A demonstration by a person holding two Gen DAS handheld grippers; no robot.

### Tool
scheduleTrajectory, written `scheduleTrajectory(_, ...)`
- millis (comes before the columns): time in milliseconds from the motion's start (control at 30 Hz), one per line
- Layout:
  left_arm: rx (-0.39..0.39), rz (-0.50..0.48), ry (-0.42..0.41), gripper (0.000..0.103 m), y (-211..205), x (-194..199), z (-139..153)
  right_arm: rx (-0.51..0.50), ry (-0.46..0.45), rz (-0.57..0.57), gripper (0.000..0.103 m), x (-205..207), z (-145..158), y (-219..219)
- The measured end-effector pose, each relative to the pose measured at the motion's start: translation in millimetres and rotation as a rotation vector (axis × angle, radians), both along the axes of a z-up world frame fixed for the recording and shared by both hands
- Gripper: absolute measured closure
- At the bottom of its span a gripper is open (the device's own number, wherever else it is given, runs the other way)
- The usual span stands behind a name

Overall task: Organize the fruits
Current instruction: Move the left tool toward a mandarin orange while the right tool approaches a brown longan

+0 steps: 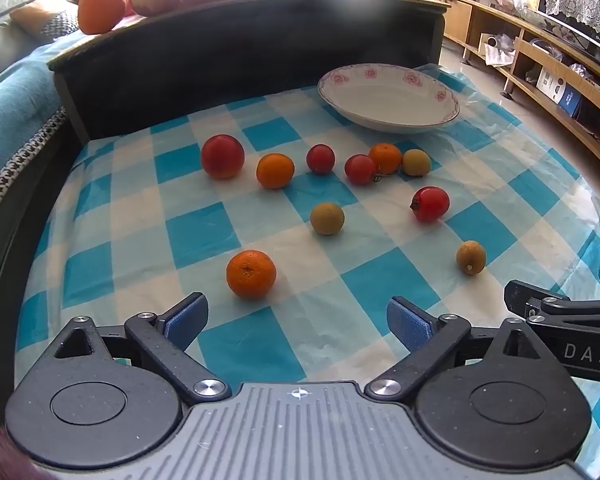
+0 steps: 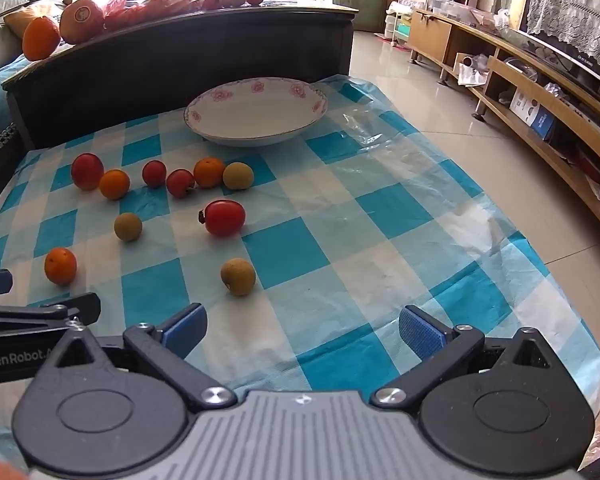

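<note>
Gaping wide, the left gripper (image 1: 296, 322) has an orange (image 1: 251, 274) at eleven o'clock; the right gripper (image 2: 302, 330), equally wide, has a longan (image 2: 238, 276) at eleven.

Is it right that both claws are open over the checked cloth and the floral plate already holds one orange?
Not quite: the floral plate is empty, as the right wrist view shows. Both claws, left and right, are open over the checked cloth.

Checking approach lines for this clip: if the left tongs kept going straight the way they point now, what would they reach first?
Probably the nearest orange, which sits just ahead of the open left tongs, slightly toward their left finger. Depth is hard to judge through the fisheye, so they may graze it rather than centre on it.
</note>
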State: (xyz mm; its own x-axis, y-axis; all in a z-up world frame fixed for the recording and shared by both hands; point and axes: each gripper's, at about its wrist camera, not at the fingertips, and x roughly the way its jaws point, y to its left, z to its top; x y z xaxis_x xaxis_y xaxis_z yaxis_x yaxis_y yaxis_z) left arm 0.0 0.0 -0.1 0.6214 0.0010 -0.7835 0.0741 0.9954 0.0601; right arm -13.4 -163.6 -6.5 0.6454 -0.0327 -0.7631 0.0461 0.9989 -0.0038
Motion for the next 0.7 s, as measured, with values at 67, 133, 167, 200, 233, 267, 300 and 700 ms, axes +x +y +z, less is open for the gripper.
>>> scheduleTrajectory(67,0.002,-0.001,0.002,0.005,0.2,-0.2,-0.5,-0.001,0.004,0.002,0.0,0.7,-0.1,0.6)
scheduleTrajectory(133,0.003,-0.002,0.003,0.005,0.7,-0.9,-0.9,-0.001,0.007,0.006,0.0,0.7,-0.7,1.1)
scheduleTrajectory(167,0.003,0.0,0.003,0.005,-0.3,0.8,-1.2,-0.001,0.009,0.009,0.0,0.5,-1.0,1.6)
scheduleTrajectory(200,0.004,0.002,0.003,0.005,1.1,2.8,-3.6,-0.002,0.01,0.012,0.0,0.6,-1.1,2.3)
scheduleTrajectory(233,0.004,0.003,0.004,0.005,1.4,3.9,-4.4,-0.004,0.01,0.015,0.0,0.3,-1.2,2.8)
scheduleTrajectory(267,0.001,0.002,0.003,0.006,2.4,1.2,-4.5,-0.005,0.01,0.018,0.0,0.2,-1.2,3.4)
scheduleTrajectory(300,0.0,0.002,0.004,0.006,2.3,2.1,-5.2,-0.006,0.009,0.02,0.0,0.0,-1.2,3.8)
scheduleTrajectory(700,0.014,0.006,0.002,0.008,9.0,-14.2,-2.6,-0.007,0.021,0.062,0.0,-3.3,-2.1,11.9)
